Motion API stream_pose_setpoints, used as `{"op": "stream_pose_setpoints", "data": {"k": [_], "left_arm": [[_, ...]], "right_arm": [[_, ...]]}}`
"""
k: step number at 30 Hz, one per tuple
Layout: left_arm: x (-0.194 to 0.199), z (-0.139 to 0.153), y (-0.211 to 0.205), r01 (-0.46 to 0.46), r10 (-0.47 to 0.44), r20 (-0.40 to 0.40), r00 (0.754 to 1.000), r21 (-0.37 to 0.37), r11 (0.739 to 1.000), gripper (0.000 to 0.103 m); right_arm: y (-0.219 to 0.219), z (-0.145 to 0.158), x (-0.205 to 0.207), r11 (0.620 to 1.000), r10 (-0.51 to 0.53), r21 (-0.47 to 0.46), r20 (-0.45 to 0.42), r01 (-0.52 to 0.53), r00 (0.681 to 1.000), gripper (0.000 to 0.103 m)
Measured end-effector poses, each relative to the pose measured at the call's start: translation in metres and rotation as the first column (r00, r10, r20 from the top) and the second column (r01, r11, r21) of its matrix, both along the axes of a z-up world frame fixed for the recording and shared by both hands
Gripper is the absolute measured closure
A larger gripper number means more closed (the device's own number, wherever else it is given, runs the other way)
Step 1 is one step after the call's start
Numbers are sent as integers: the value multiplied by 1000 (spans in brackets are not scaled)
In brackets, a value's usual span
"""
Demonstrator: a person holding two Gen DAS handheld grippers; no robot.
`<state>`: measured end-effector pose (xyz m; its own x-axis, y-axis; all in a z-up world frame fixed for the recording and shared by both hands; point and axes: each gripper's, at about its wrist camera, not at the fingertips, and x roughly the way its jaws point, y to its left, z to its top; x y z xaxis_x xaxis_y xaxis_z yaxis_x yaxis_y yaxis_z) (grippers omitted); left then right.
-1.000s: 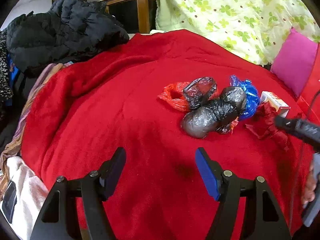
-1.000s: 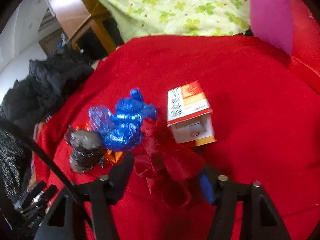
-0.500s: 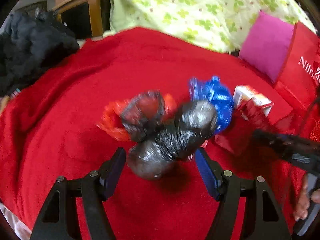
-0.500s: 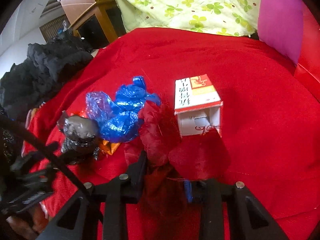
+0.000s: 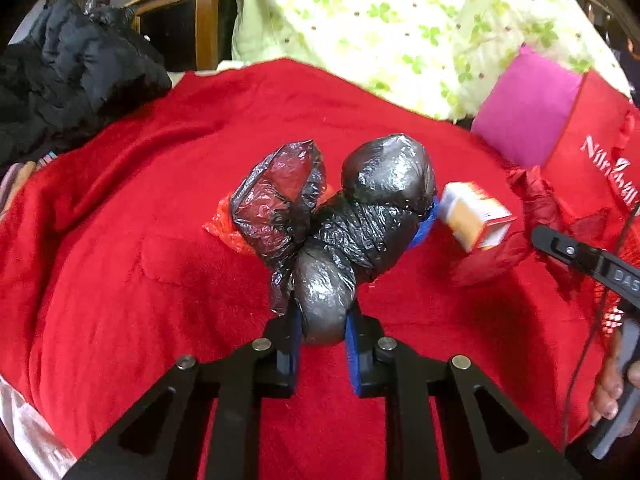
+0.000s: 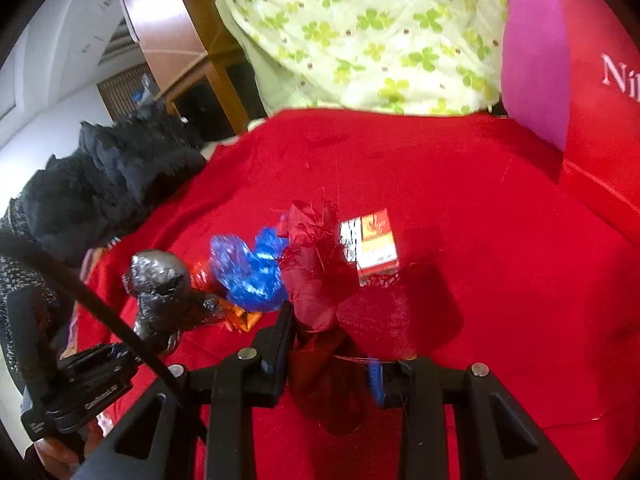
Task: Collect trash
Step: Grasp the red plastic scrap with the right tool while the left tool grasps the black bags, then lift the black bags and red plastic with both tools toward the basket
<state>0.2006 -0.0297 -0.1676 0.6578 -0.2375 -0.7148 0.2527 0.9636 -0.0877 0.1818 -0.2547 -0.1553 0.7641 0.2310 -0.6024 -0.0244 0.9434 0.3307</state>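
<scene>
We are working over a red blanket (image 5: 120, 264). Our left gripper (image 5: 323, 320) has just been closing, and its jaws now clamp the near end of a knotted black plastic bag (image 5: 372, 208), which sits at the centre of the blanket. Our right gripper (image 6: 332, 344) is clenched on a crumpled dark red wrapper (image 6: 316, 280). Just beside that wrapper lie a blue wrapper (image 6: 248, 272) on the left and a small red-and-white box (image 6: 372, 244) on the right.
</scene>
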Motion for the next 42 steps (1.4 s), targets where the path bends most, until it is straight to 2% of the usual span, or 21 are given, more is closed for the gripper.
{"op": "stream_pose_setpoints", "data": {"k": [7, 11, 17, 28, 42], "left_arm": [[-40, 45, -19, -24, 20, 104, 994, 36, 999, 83], [-65, 74, -33, -34, 21, 185, 982, 69, 997, 83], [-91, 99, -57, -45, 10, 272, 962, 123, 991, 83], [-118, 118, -87, -26, -34, 342, 939, 168, 985, 83], [-126, 122, -109, -6, -65, 349, 935, 198, 980, 82]], "right_arm": [[-9, 32, -29, 1000, -2, 4, 123, 2, 992, 70], [-16, 48, -47, 1000, -7, 7, 187, 6, 982, 70], [-27, 65, -71, 999, -27, 24, 260, 21, 965, 70], [-38, 74, -88, 999, -48, 28, 311, 41, 949, 70], [-55, 80, -102, 997, -83, 35, 348, 75, 934, 70]]}}
